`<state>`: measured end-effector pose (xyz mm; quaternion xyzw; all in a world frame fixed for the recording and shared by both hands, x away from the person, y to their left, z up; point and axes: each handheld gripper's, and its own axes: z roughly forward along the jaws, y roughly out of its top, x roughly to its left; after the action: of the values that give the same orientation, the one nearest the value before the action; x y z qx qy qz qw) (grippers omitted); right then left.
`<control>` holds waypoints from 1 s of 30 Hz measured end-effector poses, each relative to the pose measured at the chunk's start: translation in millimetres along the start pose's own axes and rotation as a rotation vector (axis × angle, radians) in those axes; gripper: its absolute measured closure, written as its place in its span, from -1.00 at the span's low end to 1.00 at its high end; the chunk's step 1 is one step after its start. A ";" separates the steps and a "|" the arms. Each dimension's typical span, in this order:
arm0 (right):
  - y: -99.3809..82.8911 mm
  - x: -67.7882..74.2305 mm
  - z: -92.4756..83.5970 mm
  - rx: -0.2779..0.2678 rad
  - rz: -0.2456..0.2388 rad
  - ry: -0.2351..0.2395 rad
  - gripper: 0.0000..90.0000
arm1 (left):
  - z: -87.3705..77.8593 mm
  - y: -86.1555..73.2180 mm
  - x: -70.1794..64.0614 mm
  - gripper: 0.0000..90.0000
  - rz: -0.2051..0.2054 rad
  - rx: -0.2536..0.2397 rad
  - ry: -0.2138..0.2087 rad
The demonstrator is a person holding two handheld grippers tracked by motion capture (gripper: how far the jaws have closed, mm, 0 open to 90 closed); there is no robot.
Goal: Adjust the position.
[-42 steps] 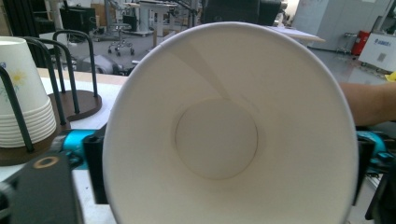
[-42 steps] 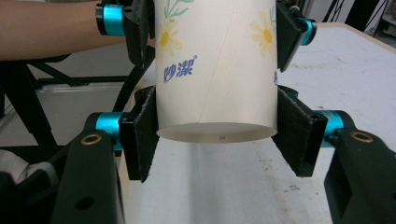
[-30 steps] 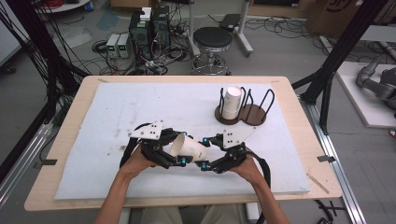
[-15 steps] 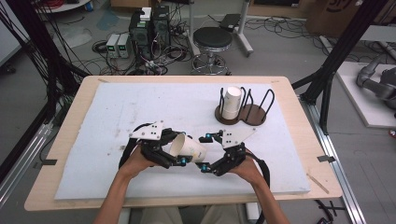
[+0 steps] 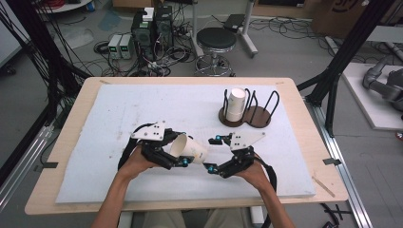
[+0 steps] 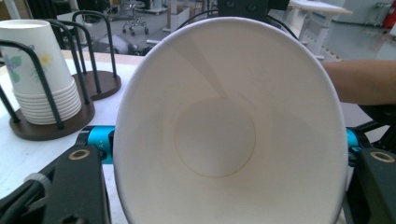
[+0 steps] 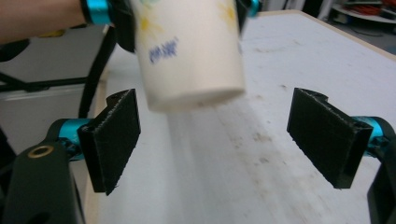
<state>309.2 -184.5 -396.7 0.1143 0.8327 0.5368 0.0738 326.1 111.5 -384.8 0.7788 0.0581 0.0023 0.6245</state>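
white paper cup [image 5: 189, 149] lies on its side in the air, just above the counter [image 5: 119, 118], between the two hands. the left claw [image 5: 177, 156] is closed on the cup near its rim; in the left gripper view the open mouth of the cup [image 6: 229, 126] faces the camera and the blue ends of the jaws sit against both sides of it. the right claw [image 5: 213, 154] has just been opening, and its two black pads [image 7: 114, 140] now stand wide apart. the bottom of the cup [image 7: 191, 56] is in front of them, slightly above the gap, and the pads do not touch it.

near the far edge of the counter stands a dark wooden rack [image 5: 249, 114] with wire loops, and a stack of the same cups [image 5: 235, 104] sits upside down in its left place. the right place looks empty.

i think some things can go wrong from here. the left claw presses on thin paper, so too much force could crush the rim into an oval. the hold is only on one end, so the cup could tip or slide out if the hand turns quickly. if the right claw closes again on the base without good aim, it could push the cup away.
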 end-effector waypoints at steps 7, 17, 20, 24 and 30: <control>-17.0 -3.9 -12.6 0.000 0.067 -0.117 -0.61 | 0.6 5.6 3.1 -0.32 0.008 0.102 0.011; -35.8 1.0 -28.8 0.006 0.118 -0.316 -0.60 | 5.8 12.4 11.9 -0.33 0.008 0.248 0.054; -40.8 1.9 -33.3 0.011 0.140 -0.368 -0.61 | 6.6 16.5 16.2 -0.33 0.008 0.299 0.066; -48.4 2.9 -37.3 0.020 0.163 -0.435 -0.60 | 9.5 21.9 22.5 -0.33 -0.005 0.373 0.070; -58.8 5.2 -39.7 0.037 0.183 -0.514 -0.60 | 17.0 29.1 29.9 -0.33 0.005 0.486 0.082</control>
<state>287.9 -241.3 -433.8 0.3229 0.7826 0.4791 0.2320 359.6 91.6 -362.3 0.9057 0.0802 0.0217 0.4158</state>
